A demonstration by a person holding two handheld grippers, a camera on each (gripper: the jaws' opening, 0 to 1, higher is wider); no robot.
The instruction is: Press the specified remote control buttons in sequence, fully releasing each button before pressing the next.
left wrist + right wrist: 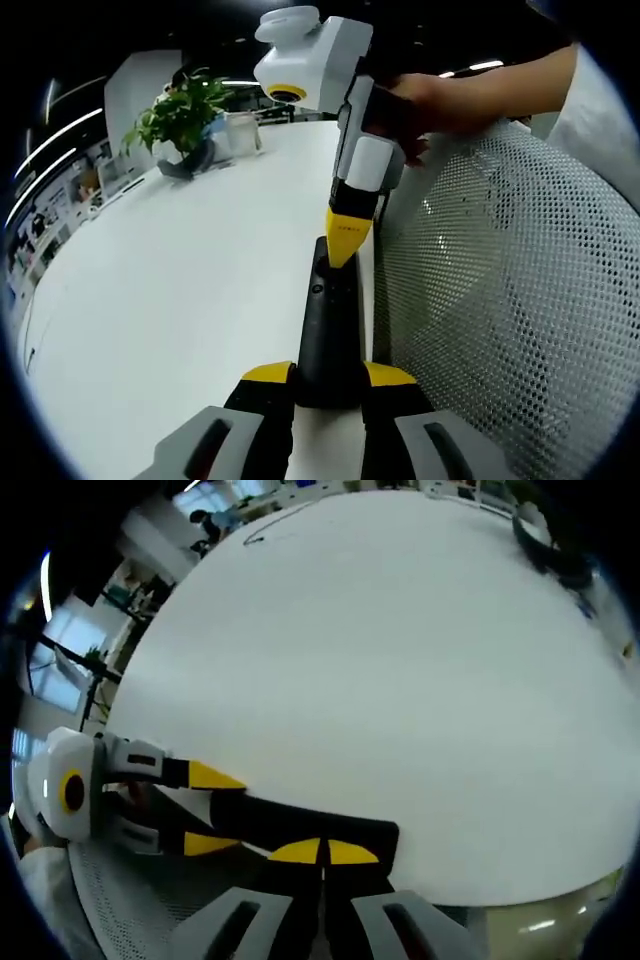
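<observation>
No lettering I can read anywhere, the marks on my yellow tips are too small to make out. Far across the white table (170, 290) a dark pot holds a green plant (180, 112), with a pale container just beside it. Here's the black remote control (328, 330), lying along the table's near edge, right beside a white mesh chair back (510, 300). My left gripper (328, 376) is clamped on the remote's near end, yellow tips snug against both its sides. My right gripper (345, 240) comes down from above, tilted, its yellow tips drawn together to one point, touching the remote's far end by the buttons. My hand (430, 105) wraps its handle, forearm reaching in from the right. In the right gripper view, my right tips (322, 852) sit together on the remote, and the left gripper grips it from the left.
</observation>
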